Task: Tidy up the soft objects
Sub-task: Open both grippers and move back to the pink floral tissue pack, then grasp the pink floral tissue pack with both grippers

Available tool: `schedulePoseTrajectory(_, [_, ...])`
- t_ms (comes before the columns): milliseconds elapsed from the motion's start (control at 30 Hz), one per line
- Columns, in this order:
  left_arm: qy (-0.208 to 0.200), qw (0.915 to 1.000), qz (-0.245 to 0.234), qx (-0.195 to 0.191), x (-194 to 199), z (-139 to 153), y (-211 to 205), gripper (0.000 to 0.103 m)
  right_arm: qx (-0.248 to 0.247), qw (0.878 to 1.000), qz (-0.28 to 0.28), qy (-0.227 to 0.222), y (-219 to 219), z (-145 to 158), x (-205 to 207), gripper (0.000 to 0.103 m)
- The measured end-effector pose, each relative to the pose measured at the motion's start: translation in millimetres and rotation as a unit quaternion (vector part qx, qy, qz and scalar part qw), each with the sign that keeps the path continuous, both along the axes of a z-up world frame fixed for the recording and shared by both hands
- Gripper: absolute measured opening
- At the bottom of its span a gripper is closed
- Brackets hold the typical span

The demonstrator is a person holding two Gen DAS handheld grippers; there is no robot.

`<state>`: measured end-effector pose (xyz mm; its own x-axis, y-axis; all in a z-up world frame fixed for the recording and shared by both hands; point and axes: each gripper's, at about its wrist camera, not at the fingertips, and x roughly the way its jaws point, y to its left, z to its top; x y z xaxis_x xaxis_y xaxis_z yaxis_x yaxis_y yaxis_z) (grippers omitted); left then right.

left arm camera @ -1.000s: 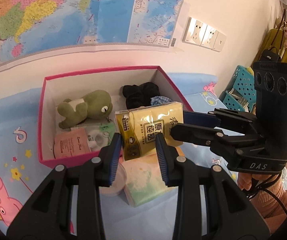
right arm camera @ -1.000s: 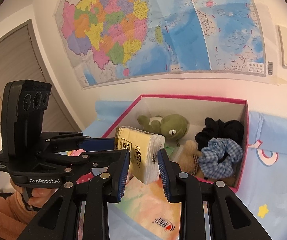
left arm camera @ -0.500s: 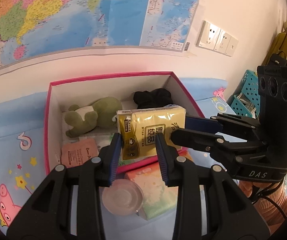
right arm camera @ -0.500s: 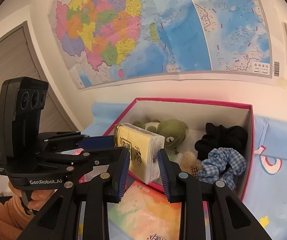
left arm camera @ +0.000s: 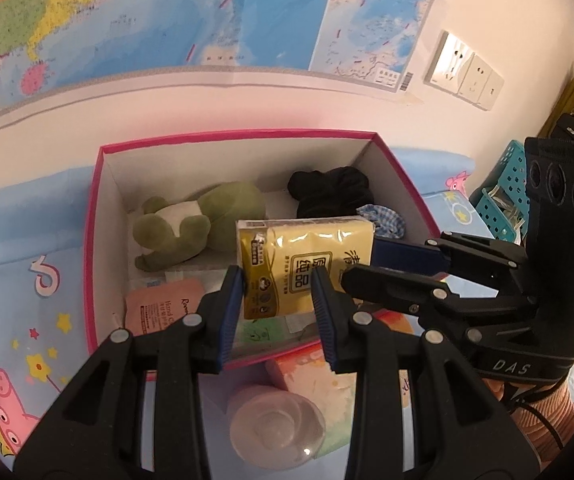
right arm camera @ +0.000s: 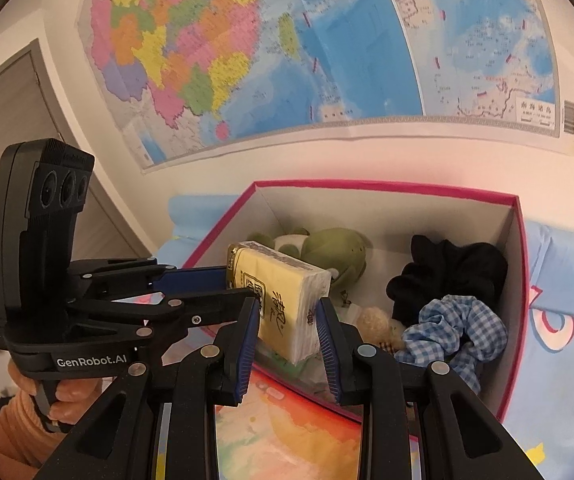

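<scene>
1 box (left arm camera: pixel 91 240), 2 scrunchies (right arm camera: pixel 453 334), 1 frog (left arm camera: pixel 191 226)

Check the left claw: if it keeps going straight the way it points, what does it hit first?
The tissue pack already sits between the left claw pads, so nothing comes before it. Past the pack, the line probably drops into the pink box, near the frog plush; depth is unclear.

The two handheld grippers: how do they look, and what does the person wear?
Both are black plastic with blue ribbed pads and silver rivets. The left gripper bears white "GenRobot.AI" lettering, the right gripper "DAS"; each carries a black three-lens block. Black cables hang below the right one. An orange ribbed sleeve covers each wrist.
</scene>
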<state>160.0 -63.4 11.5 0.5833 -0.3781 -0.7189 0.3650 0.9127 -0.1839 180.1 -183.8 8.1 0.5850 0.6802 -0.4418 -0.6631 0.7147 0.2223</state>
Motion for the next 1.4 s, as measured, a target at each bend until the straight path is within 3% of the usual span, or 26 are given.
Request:
schedulePoseTrajectory(267, [0.026,0.9996,0.008,-0.004,11.3,-10.8,2.1,0.036,-0.009,1.0,-0.006,0.015,5.5,-7.5,9.4,0.031])
schedulePoseTrajectory(467, [0.026,0.9993,0.028,-0.001,15.5,-14.5,9.8,0.036,-0.006,0.999,-0.032,-0.002,-3.0,-2.3,2.7,0.032])
schedulePoseTrajectory(700, [-0.021,0.9995,0.024,-0.003,-19.8,-2.9,26.3,0.037,-0.007,1.0,-0.017,-0.011,-15.6,-5.9,-22.9,0.034])
schedulePoseTrajectory(967, [-0.078,0.9966,0.025,0.014,-85.8,2.4,50.0,0.049,-0.016,0.998,0.062,-0.018,-20.2,-27.1,-82.6,0.037])
schedulePoseTrajectory(1167, [-0.048,0.998,0.034,0.024,-124.8,-25.1,73.1,0.049,-0.036,0.99,0.135,0.026,-1.8,-64.6,-121.4,0.044])
schedulePoseTrajectory(1400, [0.025,0.9989,0.04,-0.001,-164.2,-67.9,99.9,0.049,-0.08,0.964,0.224,0.116,40.8,-121.9,-155.6,0.044])
